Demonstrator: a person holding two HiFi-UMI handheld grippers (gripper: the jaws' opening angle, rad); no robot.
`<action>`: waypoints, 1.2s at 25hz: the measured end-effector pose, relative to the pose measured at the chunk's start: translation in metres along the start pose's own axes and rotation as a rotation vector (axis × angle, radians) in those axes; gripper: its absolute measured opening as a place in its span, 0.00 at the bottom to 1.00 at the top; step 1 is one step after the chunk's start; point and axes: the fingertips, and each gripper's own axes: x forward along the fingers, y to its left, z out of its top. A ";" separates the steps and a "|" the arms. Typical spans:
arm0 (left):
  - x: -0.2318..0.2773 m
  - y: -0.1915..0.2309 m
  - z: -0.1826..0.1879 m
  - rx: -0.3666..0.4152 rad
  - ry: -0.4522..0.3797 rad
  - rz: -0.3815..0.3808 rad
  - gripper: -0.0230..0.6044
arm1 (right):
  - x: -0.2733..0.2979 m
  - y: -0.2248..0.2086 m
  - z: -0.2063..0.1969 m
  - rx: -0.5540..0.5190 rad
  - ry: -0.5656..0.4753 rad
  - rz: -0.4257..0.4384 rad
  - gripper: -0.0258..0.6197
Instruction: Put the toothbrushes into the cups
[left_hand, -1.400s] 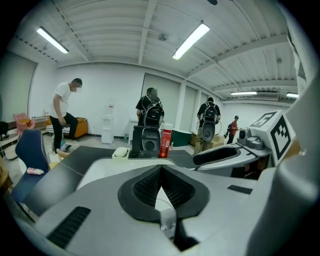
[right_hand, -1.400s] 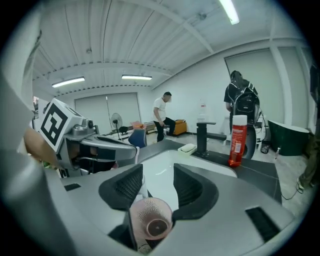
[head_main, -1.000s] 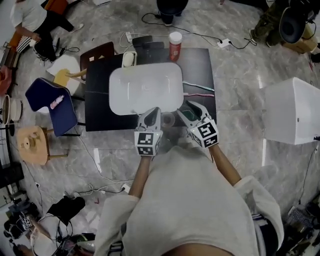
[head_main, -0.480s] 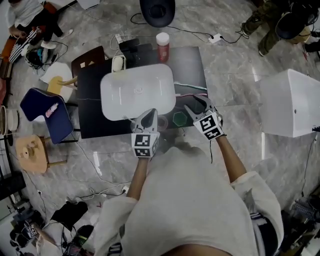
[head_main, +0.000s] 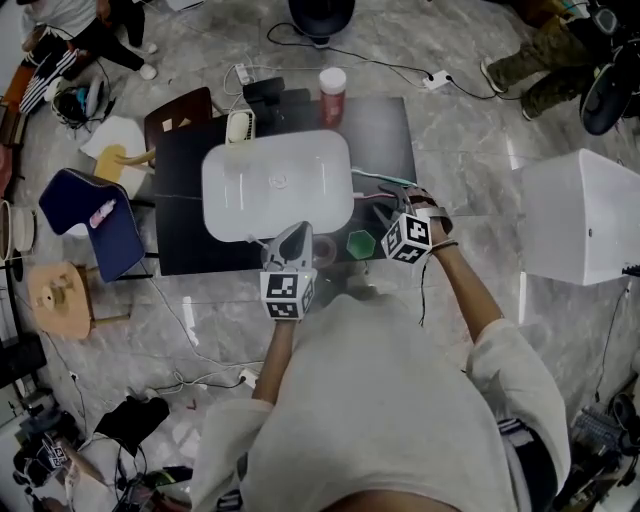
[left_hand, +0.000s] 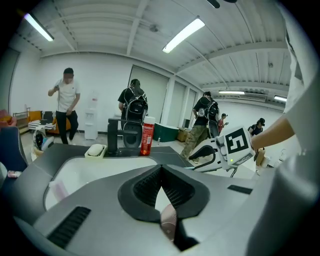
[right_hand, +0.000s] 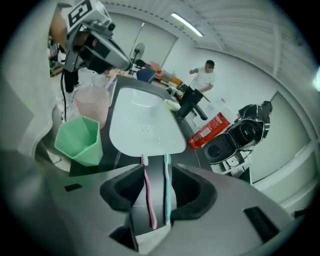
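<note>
Tabletop (head_main: 385, 130) first: one dark slab on a marble floor, with a big white box (head_main: 580, 215) standing off its right side and a blue chair (head_main: 85, 215) off its left. One white basin (head_main: 277, 185) fills most of the middle of it. Along the far edge I count one red bottle (head_main: 331, 95) with a white cap and one soap dish (head_main: 237, 126); people stand beyond that edge.

My left tongs (head_main: 303, 228) hang over the near edge of the basin with their tips together. A pinkish sliver shows in the gap behind the tips, and I cannot tell whether it is pinched.

My right tongs (right_hand: 157, 166) point steeply down at the strip of tabletop right of the basin. Their pads stand apart, though they have just been closing a little, and both brushes lie between them.

Two cups stand near the front edge. The green cup (head_main: 360, 243) sits between my two tongs, upright and empty. The pink cup (right_hand: 92, 102) is just beyond it in the right gripper view, right under the left tongs, which partly cover it from above.

Two toothbrushes lie flat and side by side on the tabletop, heads toward the basin rim and apart from each other. The pink toothbrush (right_hand: 148, 192) clears its pad. The teal toothbrush (right_hand: 167, 187) lies close against the other pad. Neither brush is in a cup.
</note>
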 end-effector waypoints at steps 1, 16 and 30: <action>0.000 0.001 0.000 0.000 0.001 0.003 0.08 | 0.006 -0.001 -0.002 -0.031 0.017 0.011 0.33; -0.001 0.012 0.001 -0.012 0.006 0.052 0.08 | 0.080 -0.017 -0.017 -0.125 0.143 0.123 0.26; -0.003 0.024 0.002 -0.028 -0.001 0.084 0.08 | 0.105 -0.025 -0.016 -0.045 0.197 0.204 0.21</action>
